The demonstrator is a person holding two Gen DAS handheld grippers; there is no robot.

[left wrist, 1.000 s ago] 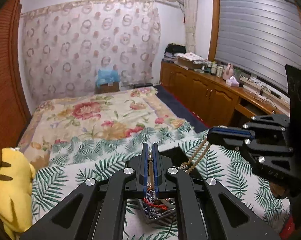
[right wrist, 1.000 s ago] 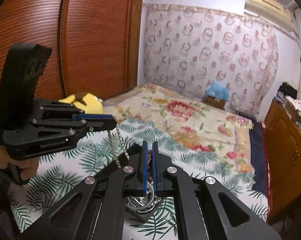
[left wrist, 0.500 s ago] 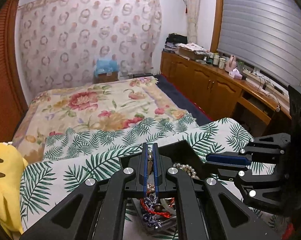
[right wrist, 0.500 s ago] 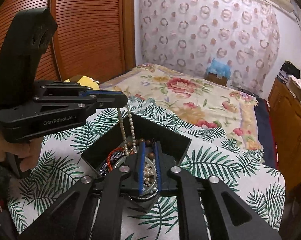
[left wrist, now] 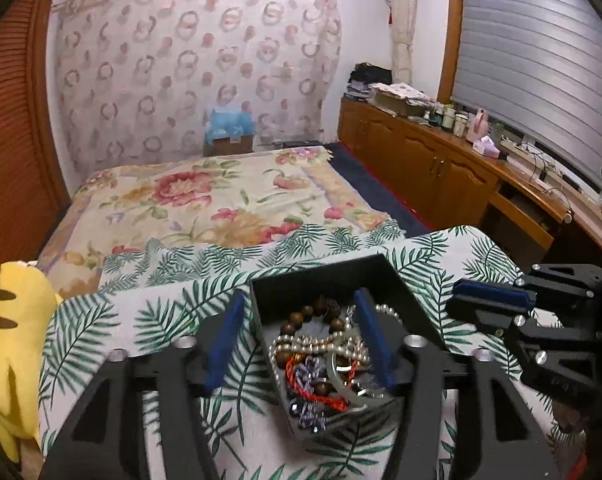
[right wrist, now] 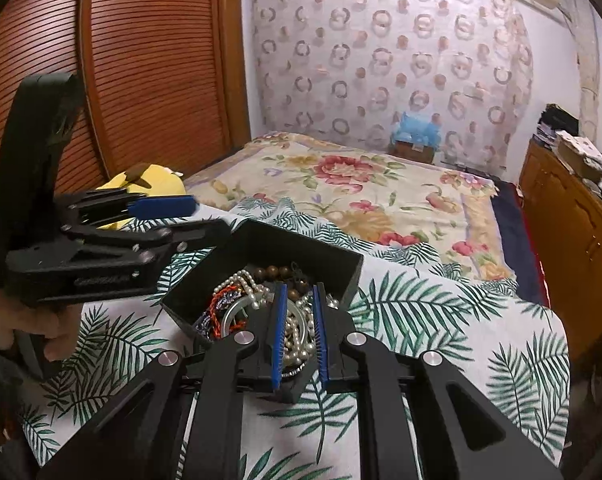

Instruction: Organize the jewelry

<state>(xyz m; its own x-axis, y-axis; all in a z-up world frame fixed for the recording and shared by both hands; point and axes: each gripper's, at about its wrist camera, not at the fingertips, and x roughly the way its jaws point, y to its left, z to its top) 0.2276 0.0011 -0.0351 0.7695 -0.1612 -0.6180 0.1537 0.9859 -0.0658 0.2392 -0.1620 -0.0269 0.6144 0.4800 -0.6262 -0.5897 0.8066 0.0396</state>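
Looking along the left gripper [left wrist: 297, 338], the jaws are opening, spread wide with nothing pressed between the blue pads [left wrist: 223, 340]. Beyond them sits the black box [left wrist: 321, 276] on the palm-leaf cloth [left wrist: 161, 320], holding a tangle of pearl strand [left wrist: 301, 344], brown wooden beads [left wrist: 301, 316] and red cord [left wrist: 301, 384]. The right gripper [left wrist: 489, 300] shows at the right edge, beside the box.

From the right wrist view, the right gripper [right wrist: 297, 332] hangs over the box [right wrist: 261, 240], jaws parted a little; pearls [right wrist: 297, 336] lie in the gap, and I cannot tell whether the pads press them. The left gripper [right wrist: 169, 216], held by a hand [right wrist: 33, 320], stands spread at the box's left corner. A yellow plush toy [right wrist: 153, 182] lies behind it.
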